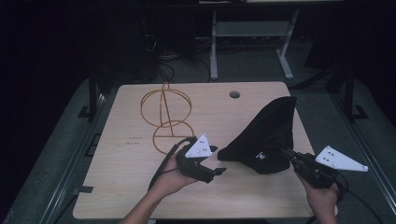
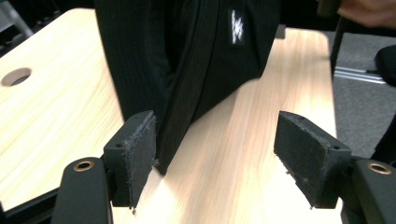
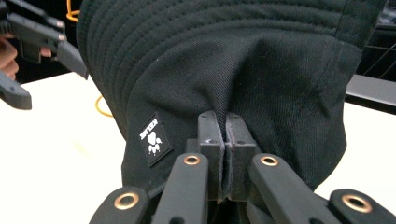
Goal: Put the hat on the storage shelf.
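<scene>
High view first: the black hat (image 1: 270, 135) sits toward the right of the desk (image 1: 140, 186), its cloth pulled up into a peak, with the gold wire stand (image 1: 166, 116) well apart from it on the left half. Over on the right, the right gripper (image 1: 286, 153) has its jaws pinched tight on a fold of the hat's cloth, and the right gripper view confirms it, the two pads pressed together with fabric bunched between them just beside the little white-printed label (image 3: 152, 138). The left gripper (image 1: 212, 161) hangs just beside the hat's left edge with its jaws standing wide; in the left gripper view one pad (image 2: 135, 154) sits close against the hat's brim while the other stands well clear, so nothing is clamped there. By the look of it, the hat is gripped on one side only and still rests on the desk. Getting it onto the wire stand looks like the job, and that carry is all still to do.
</scene>
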Action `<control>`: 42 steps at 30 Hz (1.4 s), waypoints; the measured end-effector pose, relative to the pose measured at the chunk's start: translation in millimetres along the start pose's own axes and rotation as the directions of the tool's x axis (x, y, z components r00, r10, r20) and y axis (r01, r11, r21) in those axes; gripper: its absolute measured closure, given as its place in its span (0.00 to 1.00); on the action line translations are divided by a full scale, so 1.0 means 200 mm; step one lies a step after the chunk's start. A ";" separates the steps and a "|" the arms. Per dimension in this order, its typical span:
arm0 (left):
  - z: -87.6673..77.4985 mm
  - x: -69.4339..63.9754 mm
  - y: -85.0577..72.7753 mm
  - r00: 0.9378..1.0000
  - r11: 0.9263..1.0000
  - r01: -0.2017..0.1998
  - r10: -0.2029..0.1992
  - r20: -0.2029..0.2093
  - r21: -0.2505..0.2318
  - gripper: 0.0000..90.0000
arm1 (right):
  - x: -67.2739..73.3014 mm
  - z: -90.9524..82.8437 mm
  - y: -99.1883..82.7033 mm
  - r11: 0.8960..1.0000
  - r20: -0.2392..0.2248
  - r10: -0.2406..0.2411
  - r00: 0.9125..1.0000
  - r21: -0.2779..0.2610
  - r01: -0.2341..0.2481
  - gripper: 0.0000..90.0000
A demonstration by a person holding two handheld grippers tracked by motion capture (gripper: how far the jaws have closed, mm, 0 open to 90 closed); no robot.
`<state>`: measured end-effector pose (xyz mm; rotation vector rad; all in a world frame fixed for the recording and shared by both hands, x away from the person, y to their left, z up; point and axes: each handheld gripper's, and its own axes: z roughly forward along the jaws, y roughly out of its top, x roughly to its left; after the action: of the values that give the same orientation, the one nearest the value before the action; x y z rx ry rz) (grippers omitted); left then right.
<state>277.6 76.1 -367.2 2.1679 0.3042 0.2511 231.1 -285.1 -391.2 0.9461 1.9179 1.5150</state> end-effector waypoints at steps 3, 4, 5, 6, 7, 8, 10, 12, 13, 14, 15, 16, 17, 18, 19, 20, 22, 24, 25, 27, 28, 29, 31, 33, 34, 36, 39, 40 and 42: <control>-0.02 0.01 -0.04 1.000 1.000 0.011 -0.011 -0.003 -0.003 0.32 | 0.00 0.00 0.02 1.000 -0.003 -0.001 1.000 0.000 0.001 0.97; -0.03 0.01 -0.07 1.000 1.000 0.025 -0.025 -0.004 -0.002 0.32 | 0.00 0.01 0.06 1.000 -0.013 -0.011 1.000 0.006 0.011 0.97; -0.03 0.01 -0.07 1.000 1.000 0.025 -0.025 -0.004 -0.002 0.32 | 0.00 0.01 0.06 1.000 -0.013 -0.011 1.000 0.006 0.011 0.97; -0.04 0.01 -0.10 1.000 1.000 0.028 -0.028 -0.005 -0.006 0.32 | 0.00 0.02 0.08 1.000 -0.017 -0.018 1.000 0.005 0.019 0.97; -0.04 0.01 -0.10 1.000 1.000 0.028 -0.028 -0.005 -0.006 0.32 | 0.00 0.02 0.09 1.000 -0.020 -0.015 1.000 0.001 0.015 0.97; -0.05 0.01 -0.12 0.999 0.999 0.032 -0.032 -0.011 -0.009 0.32 | 0.01 0.02 0.11 1.000 -0.020 -0.017 1.000 -0.002 0.017 0.97; -0.06 0.01 -0.16 0.999 0.999 0.040 -0.040 -0.013 -0.011 0.32 | 0.00 0.02 0.14 0.999 -0.028 -0.034 0.999 -0.008 0.034 0.97; -0.07 0.01 -0.18 0.999 0.999 0.043 -0.043 -0.018 -0.009 0.31 | 0.00 0.03 0.16 1.000 -0.035 -0.027 0.999 -0.018 0.026 0.97; -0.07 0.01 -0.18 0.999 0.999 0.043 -0.043 -0.018 -0.009 0.31 | 0.00 0.03 0.16 1.000 -0.035 -0.027 0.999 -0.018 0.026 0.97; -0.08 0.01 -0.21 0.998 0.998 0.058 -0.058 -0.021 -0.007 0.31 | 0.00 0.03 0.19 0.999 -0.040 -0.034 0.999 -0.024 0.033 0.97; -0.08 0.01 -0.22 0.998 0.998 0.062 -0.062 -0.022 -0.007 0.31 | 0.00 0.03 0.21 0.999 -0.039 -0.034 0.999 -0.027 0.033 0.97; -0.09 0.02 -0.24 0.998 0.998 0.067 -0.067 -0.021 -0.007 0.31 | 0.00 0.03 0.22 0.999 -0.040 -0.037 0.999 -0.029 0.036 0.97; -0.09 0.02 -0.24 0.998 0.998 0.067 -0.067 -0.021 -0.007 0.31 | 0.00 0.03 0.22 0.999 -0.040 -0.037 0.999 -0.029 0.036 0.97; -0.09 0.02 -0.25 0.997 0.997 0.075 -0.076 -0.022 -0.009 0.31 | 0.00 0.04 0.23 0.999 -0.048 -0.039 0.998 -0.032 0.038 0.97; -0.10 0.02 -0.27 0.997 0.997 0.077 -0.077 -0.024 -0.008 0.31 | 0.01 0.05 0.26 0.998 -0.049 -0.051 0.997 -0.033 0.049 0.98; -0.10 0.02 -0.27 0.997 0.997 0.077 -0.077 -0.024 -0.008 0.31 | 0.01 0.06 0.27 0.999 -0.060 -0.049 0.997 -0.024 0.047 0.98; -0.10 0.02 -0.30 0.997 0.997 0.079 -0.080 -0.024 -0.010 0.31 | 0.02 0.07 0.30 0.997 -0.061 -0.072 0.996 -0.024 0.071 0.98; -0.10 0.02 -0.31 0.996 0.996 0.087 -0.087 -0.024 -0.009 0.31 | 0.03 0.09 0.32 0.997 -0.074 -0.074 0.994 -0.024 0.072 0.98; -0.10 0.02 -0.32 0.996 0.997 0.083 -0.083 -0.025 -0.003 0.31 | 0.03 0.09 0.33 0.997 -0.077 -0.073 0.994 -0.023 0.071 0.98; -0.10 0.02 -0.32 0.996 0.997 0.081 -0.081 -0.024 -0.005 0.31 | 0.03 0.10 0.35 0.997 -0.086 -0.068 0.994 -0.025 0.066 0.98; -0.10 0.02 -0.33 0.996 0.997 0.081 -0.081 -0.024 -0.009 0.31 | 0.04 0.11 0.36 0.998 -0.093 -0.064 0.994 -0.027 0.062 0.98; -0.10 0.01 -0.33 0.996 0.997 0.082 -0.082 -0.026 -0.011 0.31 | 0.04 0.12 0.38 0.998 -0.096 -0.064 0.993 -0.030 0.061 0.98; -0.11 0.01 -0.34 0.996 0.996 0.083 -0.084 -0.026 -0.013 0.31 | 0.04 0.12 0.38 0.997 -0.099 -0.069 0.993 -0.030 0.066 0.98; -0.11 0.01 -0.35 0.996 0.996 0.087 -0.087 -0.025 -0.019 0.31 | 0.05 0.14 0.41 0.997 -0.108 -0.068 0.992 -0.035 0.064 0.98; -0.10 0.01 -0.36 0.996 0.996 0.086 -0.086 -0.021 -0.017 0.30 | 0.05 0.15 0.44 0.997 -0.114 -0.065 0.991 -0.041 0.061 0.98; -0.09 0.01 -0.37 0.997 0.997 0.077 -0.077 -0.022 -0.013 0.30 | 0.05 0.15 0.45 0.998 -0.122 -0.061 0.991 -0.041 0.057 0.98; -0.08 0.00 -0.38 0.997 0.997 0.077 -0.078 -0.022 -0.023 0.30 | 0.05 0.19 0.53 0.997 -0.142 -0.068 0.988 -0.044 0.062 0.98; -0.08 0.00 -0.39 0.997 0.997 0.077 -0.078 -0.019 -0.024 0.30 | 0.06 0.19 0.54 0.997 -0.148 -0.068 0.987 -0.043 0.063 0.98; -0.07 -0.01 -0.39 0.997 0.997 0.078 -0.078 -0.018 -0.021 0.30 | 0.06 0.21 0.57 0.997 -0.157 -0.070 0.985 -0.047 0.064 0.98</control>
<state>262.0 130.7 -423.0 2.1299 0.3947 0.2302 279.0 -234.9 -290.2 0.7546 1.9981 1.6273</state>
